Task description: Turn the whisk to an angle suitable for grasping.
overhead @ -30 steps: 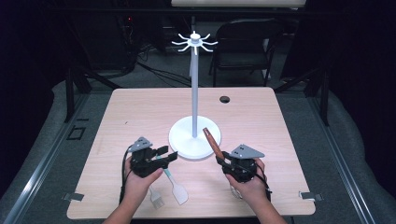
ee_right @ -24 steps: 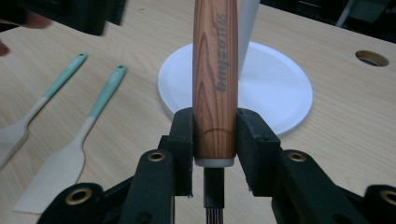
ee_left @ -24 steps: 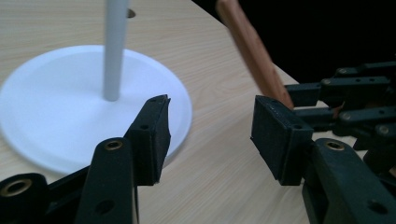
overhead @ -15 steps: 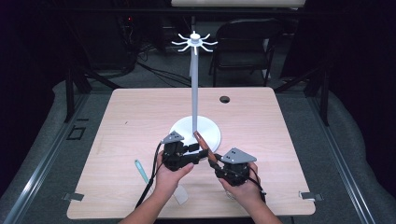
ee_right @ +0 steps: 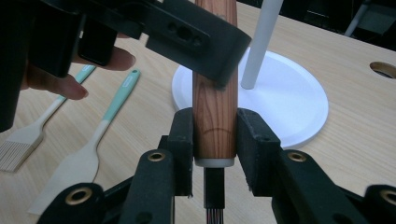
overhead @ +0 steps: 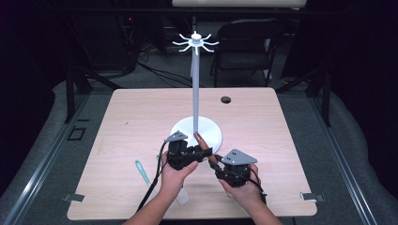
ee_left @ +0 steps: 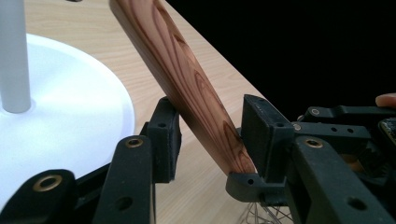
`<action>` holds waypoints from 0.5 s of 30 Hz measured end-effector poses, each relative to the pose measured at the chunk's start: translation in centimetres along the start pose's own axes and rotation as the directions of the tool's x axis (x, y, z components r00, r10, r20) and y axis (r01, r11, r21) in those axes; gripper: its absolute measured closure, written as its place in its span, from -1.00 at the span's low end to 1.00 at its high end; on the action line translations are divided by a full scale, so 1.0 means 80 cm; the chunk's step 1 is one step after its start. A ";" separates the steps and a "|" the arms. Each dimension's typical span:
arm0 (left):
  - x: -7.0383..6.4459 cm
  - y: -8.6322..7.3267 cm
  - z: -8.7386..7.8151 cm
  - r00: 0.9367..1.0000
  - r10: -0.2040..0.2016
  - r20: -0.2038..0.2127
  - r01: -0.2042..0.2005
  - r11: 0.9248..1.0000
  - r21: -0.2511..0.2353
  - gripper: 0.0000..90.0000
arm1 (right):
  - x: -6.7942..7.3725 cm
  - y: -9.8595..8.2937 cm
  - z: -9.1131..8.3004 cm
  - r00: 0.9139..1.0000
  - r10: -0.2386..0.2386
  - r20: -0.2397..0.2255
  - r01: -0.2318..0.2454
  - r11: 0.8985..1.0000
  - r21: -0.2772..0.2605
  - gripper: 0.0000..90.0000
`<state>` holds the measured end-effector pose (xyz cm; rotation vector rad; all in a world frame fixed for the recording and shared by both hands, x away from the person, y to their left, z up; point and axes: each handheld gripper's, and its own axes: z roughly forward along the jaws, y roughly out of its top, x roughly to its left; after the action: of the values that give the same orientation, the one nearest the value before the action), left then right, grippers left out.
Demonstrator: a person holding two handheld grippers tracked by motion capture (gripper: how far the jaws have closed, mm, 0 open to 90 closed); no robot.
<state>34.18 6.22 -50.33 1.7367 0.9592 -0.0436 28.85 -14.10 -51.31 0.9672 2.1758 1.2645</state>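
Note:
A whisk with a brown wooden handle (overhead: 202, 141) tilts up toward the white stand's round base (overhead: 209, 129). My right gripper (overhead: 215, 161) is shut on the lower end of the handle (ee_right: 215, 107), and its pads press both sides just above the wires (ee_right: 212, 217). My left gripper (overhead: 202, 153) has come across from the left and is open. Its jaws stand on either side of the handle (ee_left: 187, 79), with small gaps showing. The stand's thin pole (overhead: 195, 89) rises to a ring of hooks (overhead: 195, 41).
A teal-handled spatula (ee_right: 100, 135) and a teal-handled brush (ee_right: 28, 140) lie on the wooden table (overhead: 131, 117) to the left of my hands. There is a round cable hole (overhead: 225, 100) near the table's far edge. A chair (overhead: 244, 42) stands beyond the table.
My left gripper moved right from the utensils on the table to the whisk handle and now straddles it. My right gripper kept its grip, and the handle tilted slightly further over.

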 end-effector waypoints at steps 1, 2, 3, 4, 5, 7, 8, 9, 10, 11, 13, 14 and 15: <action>0.000 -0.001 0.000 1.000 -0.001 -0.004 0.001 1.000 0.001 0.28 | 0.001 0.000 0.000 1.000 -0.009 0.005 0.009 1.000 0.004 0.51; 0.000 -0.001 0.000 1.000 0.002 -0.006 -0.002 1.000 -0.001 0.30 | 0.001 0.000 0.000 1.000 -0.010 0.007 0.010 1.000 0.004 0.51; 0.000 -0.001 0.000 1.000 0.002 -0.003 -0.002 1.000 -0.002 0.31 | 0.000 0.000 0.000 1.000 -0.007 0.006 0.007 1.000 0.004 0.51; 0.000 -0.001 0.000 1.000 0.000 -0.001 0.000 1.000 -0.005 0.32 | 0.000 0.000 0.000 1.000 -0.005 0.005 0.005 1.000 0.003 0.51; 0.000 -0.001 0.000 1.000 -0.002 0.000 0.002 1.000 -0.009 0.33 | 0.000 0.000 0.000 1.000 0.004 0.000 -0.004 1.000 -0.007 0.51; 0.000 -0.001 0.000 1.000 -0.004 0.005 0.004 1.000 -0.016 0.34 | 0.000 0.000 0.000 1.000 0.001 0.003 -0.001 1.000 -0.006 0.51; 0.000 0.000 0.000 1.000 -0.006 0.009 0.006 1.000 -0.017 0.35 | 0.000 -0.001 0.000 1.000 0.005 0.003 -0.004 1.000 -0.013 0.51; 0.000 0.000 0.000 1.000 -0.008 0.011 0.008 1.000 -0.017 0.35 | -0.001 -0.001 -0.001 1.000 0.005 0.002 -0.005 1.000 -0.013 0.51; 0.000 0.000 0.000 1.000 -0.009 0.012 0.009 1.000 -0.017 0.35 | -0.001 -0.001 -0.001 1.000 0.005 -0.001 -0.005 1.000 -0.013 0.51; 0.000 0.000 0.000 1.000 -0.009 0.012 0.010 1.000 -0.018 0.35 | -0.001 -0.001 -0.001 1.000 0.005 0.000 -0.005 1.000 -0.014 0.51; 0.000 0.000 0.000 1.000 -0.003 0.006 0.003 1.000 -0.018 0.34 | -0.001 -0.001 -0.001 1.000 0.003 0.000 -0.003 1.000 -0.013 0.51; 0.000 0.000 0.000 1.000 -0.003 0.006 0.003 1.000 -0.018 0.34 | -0.001 -0.001 -0.001 1.000 0.003 0.000 -0.003 1.000 -0.013 0.51; -0.001 -0.001 0.000 1.000 -0.001 0.000 0.001 1.000 -0.014 0.34 | -0.001 -0.001 0.000 1.000 0.003 0.002 -0.003 1.000 -0.012 0.51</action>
<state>34.11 6.15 -50.34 1.7230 0.9585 -0.0371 28.84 -14.18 -51.35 0.9672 2.1632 1.2760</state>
